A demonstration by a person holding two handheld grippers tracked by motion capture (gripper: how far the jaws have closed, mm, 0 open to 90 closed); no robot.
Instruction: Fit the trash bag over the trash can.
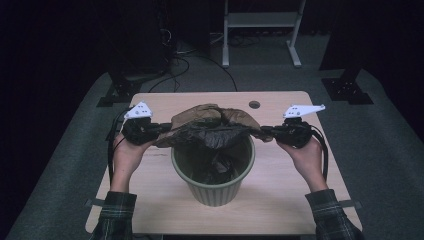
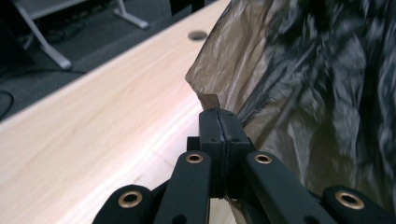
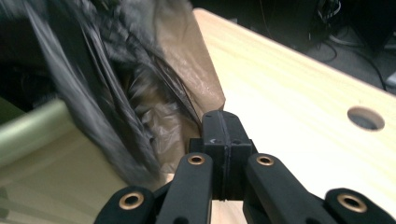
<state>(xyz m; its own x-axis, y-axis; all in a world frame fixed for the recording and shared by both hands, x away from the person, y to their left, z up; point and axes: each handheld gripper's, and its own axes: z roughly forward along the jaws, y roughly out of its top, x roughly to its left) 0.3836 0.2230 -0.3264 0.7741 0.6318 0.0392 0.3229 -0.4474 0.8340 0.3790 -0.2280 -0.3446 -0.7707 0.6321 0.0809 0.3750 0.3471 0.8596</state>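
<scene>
A thin dark bin bag [image 1: 212, 131] is stretched over the mouth of a green ribbed waste bin [image 1: 215, 186] in the middle of the table. My left gripper [image 1: 165, 127] is shut on the bag's left edge, with the film pinched between its black pads [image 2: 219, 126]. My right gripper [image 1: 265, 131] is shut on the bag's right edge; in the right gripper view its gripper [image 3: 223, 122] has the bag [image 3: 140, 93] bunched just beyond it. Part of the bag hangs inside the bin.
The light wooden table [image 1: 290, 180] has a round cable hole [image 1: 254, 104] at its far edge. Beyond it stand a white frame [image 1: 260, 22], black stands and floor cables. A grey mat [image 1: 75, 150] lies under the table.
</scene>
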